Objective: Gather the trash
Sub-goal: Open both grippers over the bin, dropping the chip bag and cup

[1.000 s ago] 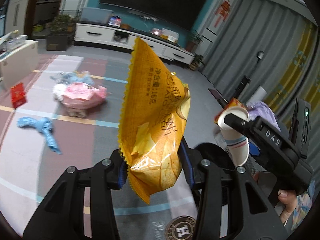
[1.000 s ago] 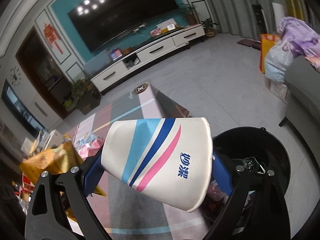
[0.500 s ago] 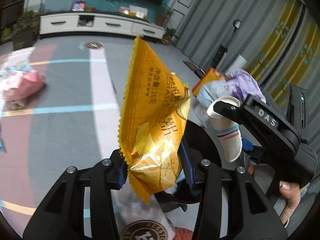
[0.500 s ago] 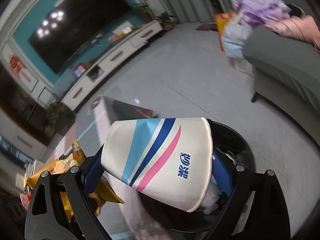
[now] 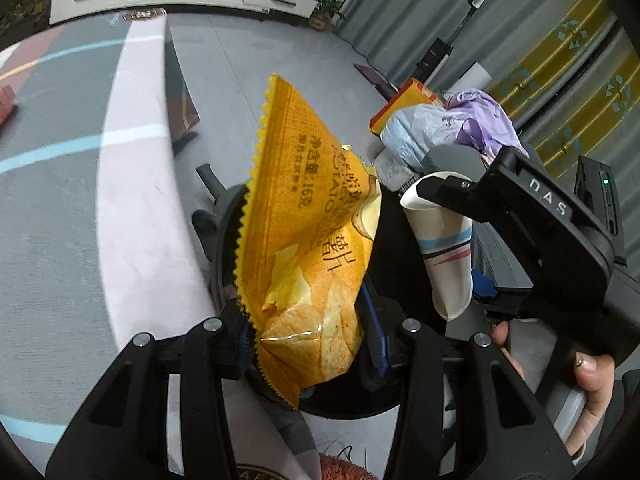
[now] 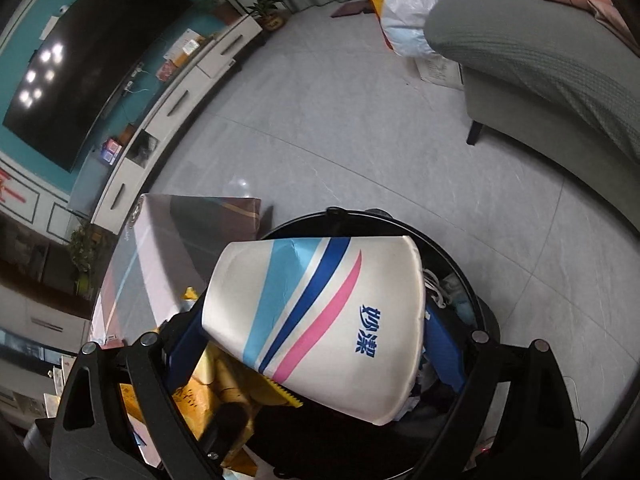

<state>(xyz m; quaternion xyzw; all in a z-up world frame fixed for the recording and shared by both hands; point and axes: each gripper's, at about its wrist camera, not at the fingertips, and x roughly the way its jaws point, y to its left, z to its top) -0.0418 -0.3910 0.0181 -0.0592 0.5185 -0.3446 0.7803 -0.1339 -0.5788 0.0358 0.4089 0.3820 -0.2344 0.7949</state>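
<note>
Between the blue pads of the left tool (image 5: 310,340), in the left wrist view, a yellow chip bag (image 5: 308,240) was pinched above a black trash bin (image 5: 224,248), with the right tool (image 5: 452,240) beside it. In the right wrist view, a striped paper cup (image 6: 320,320) was clamped sideways by the right tool (image 6: 316,344) over the black trash bin (image 6: 476,304), whose contents were seen below.

A yellow chip bag (image 5: 308,248) with zigzag edges stands up, crinkled and flat, over the round black trash bin (image 6: 486,312). A white paper cup (image 6: 320,320) with blue and pink stripes lies on its side above the bin, just beside the bag. The bin has trash inside.
</note>
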